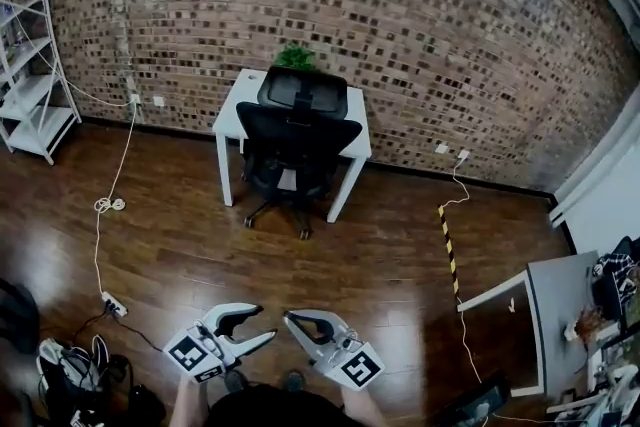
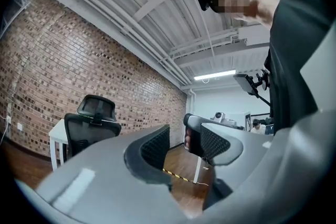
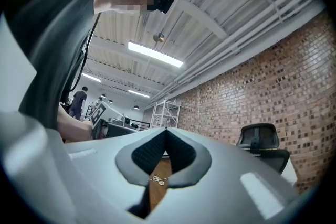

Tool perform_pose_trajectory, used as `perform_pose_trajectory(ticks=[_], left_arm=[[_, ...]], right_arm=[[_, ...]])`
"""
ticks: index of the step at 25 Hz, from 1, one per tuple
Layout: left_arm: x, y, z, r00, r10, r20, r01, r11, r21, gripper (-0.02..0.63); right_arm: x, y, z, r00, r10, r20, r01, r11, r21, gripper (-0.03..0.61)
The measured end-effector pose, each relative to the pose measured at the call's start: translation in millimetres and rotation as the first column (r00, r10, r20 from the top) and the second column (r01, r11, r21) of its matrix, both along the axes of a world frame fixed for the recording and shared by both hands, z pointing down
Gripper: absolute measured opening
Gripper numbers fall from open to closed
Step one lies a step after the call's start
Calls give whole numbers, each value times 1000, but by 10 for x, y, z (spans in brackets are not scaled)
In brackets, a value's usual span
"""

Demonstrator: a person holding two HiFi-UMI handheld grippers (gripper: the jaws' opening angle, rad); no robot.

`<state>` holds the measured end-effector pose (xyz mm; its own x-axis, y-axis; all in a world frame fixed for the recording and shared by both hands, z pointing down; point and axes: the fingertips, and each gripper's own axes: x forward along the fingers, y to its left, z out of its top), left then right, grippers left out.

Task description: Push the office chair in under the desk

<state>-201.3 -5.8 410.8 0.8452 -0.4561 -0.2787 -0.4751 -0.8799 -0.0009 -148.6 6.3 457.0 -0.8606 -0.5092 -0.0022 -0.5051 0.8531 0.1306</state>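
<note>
The office chair (image 1: 298, 137) stands at my 12 o'clock, well apart from both grippers, backed by the brick wall (image 1: 450, 25). Its backrest faces me and sits at the front edge of the white desk (image 1: 236, 101). Its castor base (image 1: 285, 207) shows on the floor between the desk legs. From up here I can't tell how far the seat is tucked under, so I'd judge the push may be only partly done, if at all.

The left gripper (image 1: 263, 323) hangs low in front of me, its pads (image 2: 156, 145) partly apart with only floor showing between them. The right gripper (image 1: 292, 319) has its fingers pressed together on nothing.

Here is what worries me:
- **The walk in:** A white cable (image 1: 103, 205) and a power strip (image 1: 113, 303) lie at my 10 o'clock, and a yellow-and-black floor strip (image 1: 448, 250) lies at 2 o'clock. Drifting off the straight line risks a snag.
- **The push:** Closed tips could skate off the backrest. An off-centre shove would swivel the chair (it rides on castors) and drive an armrest into a desk leg.
- **Too much force:** A hard push would jolt the desk and could tip the potted plant (image 1: 295, 57) at its far edge.
</note>
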Motion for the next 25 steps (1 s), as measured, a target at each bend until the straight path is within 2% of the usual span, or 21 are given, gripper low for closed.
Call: perform_pose_trajectory(ticks=[5,11,12,13,15,16,18,21,22,25], left_arm=[[-71,17,-48,1000,7,-14,-7,1000,10,408],[19,-7,-55,999,36,-21,-36,999,8,419],[34,-10,-62,999,40,-18,-41,999,-17,419],[57,4,-53,999,48,-6,-48,996,-74,419],[110,58,-2,997,69,18,-64,976,-208,419],[126,79,16,997,77,22,-70,970,-232,419],[132,89,18,997,81,17,-76,976,-203,419],[105,21,-68,998,67,-9,-67,998,-16,419],[106,10,-84,998,65,-12,-65,998,6,419],[107,15,-82,998,59,-8,-59,998,0,419]], right_arm=[[-49,-4,12,1000,4,-16,-4,1000,-3,12],[-2,22,6,999,8,-37,-8,1000,-4,12],[2,20,-8,999,7,-41,-8,1000,-5,12],[4,22,-20,999,7,-45,-8,1000,-8,12],[3,39,-25,999,8,-46,-8,1000,-17,12],[-2,51,-21,999,7,-46,-8,1000,-17,12],[-18,69,-12,999,5,-48,-6,1000,-15,12],[-39,61,-29,999,-1,-51,0,1000,-13,12],[-41,57,-38,999,-3,-51,3,1000,-11,12],[-38,66,-35,999,-9,-50,8,1000,-19,12]])
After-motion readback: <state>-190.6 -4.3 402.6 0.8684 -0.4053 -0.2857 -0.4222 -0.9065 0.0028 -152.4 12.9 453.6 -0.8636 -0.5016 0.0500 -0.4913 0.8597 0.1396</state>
